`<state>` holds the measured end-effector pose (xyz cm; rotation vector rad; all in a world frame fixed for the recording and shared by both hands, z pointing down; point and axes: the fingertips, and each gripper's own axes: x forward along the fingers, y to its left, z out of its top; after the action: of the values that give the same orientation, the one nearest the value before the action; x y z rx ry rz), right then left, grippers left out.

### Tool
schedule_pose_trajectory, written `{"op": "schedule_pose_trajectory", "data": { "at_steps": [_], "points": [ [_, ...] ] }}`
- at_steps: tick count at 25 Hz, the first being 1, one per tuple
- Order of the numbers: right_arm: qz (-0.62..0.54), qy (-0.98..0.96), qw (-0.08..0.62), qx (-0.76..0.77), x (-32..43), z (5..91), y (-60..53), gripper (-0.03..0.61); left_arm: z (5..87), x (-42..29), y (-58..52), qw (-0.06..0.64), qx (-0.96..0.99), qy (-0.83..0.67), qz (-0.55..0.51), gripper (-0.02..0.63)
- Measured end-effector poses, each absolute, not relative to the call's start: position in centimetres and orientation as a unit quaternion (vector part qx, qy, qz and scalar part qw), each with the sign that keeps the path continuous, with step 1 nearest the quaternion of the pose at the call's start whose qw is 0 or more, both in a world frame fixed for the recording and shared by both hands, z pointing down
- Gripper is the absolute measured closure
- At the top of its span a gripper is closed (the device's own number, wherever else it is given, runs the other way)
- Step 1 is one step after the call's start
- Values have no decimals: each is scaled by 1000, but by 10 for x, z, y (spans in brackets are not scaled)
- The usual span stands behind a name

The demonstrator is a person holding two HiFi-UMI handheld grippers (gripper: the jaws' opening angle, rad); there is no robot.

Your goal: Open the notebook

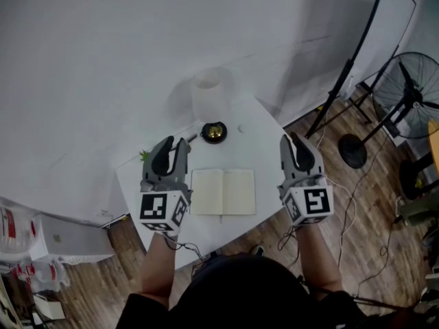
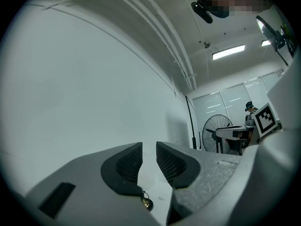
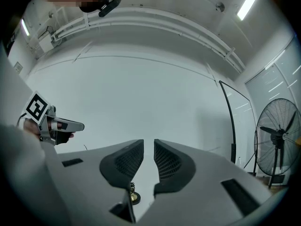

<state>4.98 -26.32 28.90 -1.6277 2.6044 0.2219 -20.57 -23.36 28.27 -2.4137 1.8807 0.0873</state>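
The notebook (image 1: 223, 192) lies open and flat on the small white table (image 1: 264, 142), showing two blank cream pages. My left gripper (image 1: 175, 146) hovers at the notebook's left side and my right gripper (image 1: 291, 142) at its right side, both pointing away from me and apart from it. In the left gripper view the jaws (image 2: 149, 149) stand a narrow gap apart with only the white wall beyond. The right gripper (image 3: 148, 147) shows the same narrow empty gap. Neither gripper view shows the notebook.
Behind the notebook stand a white cylindrical lamp (image 1: 209, 94) and a dark round dish (image 1: 214, 131); a small green plant (image 1: 145, 155) sits at the table's left corner. A floor fan (image 1: 411, 88) and a black stand (image 1: 350, 67) are at the right, on the wooden floor.
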Motion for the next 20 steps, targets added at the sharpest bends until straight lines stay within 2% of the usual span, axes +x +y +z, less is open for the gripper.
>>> {"op": "schedule_pose_trajectory", "data": {
  "at_steps": [20],
  "points": [
    [67, 853, 30, -517, 58, 294, -277, 525, 288, -194, -244, 39, -784, 619, 24, 529]
  ]
}}
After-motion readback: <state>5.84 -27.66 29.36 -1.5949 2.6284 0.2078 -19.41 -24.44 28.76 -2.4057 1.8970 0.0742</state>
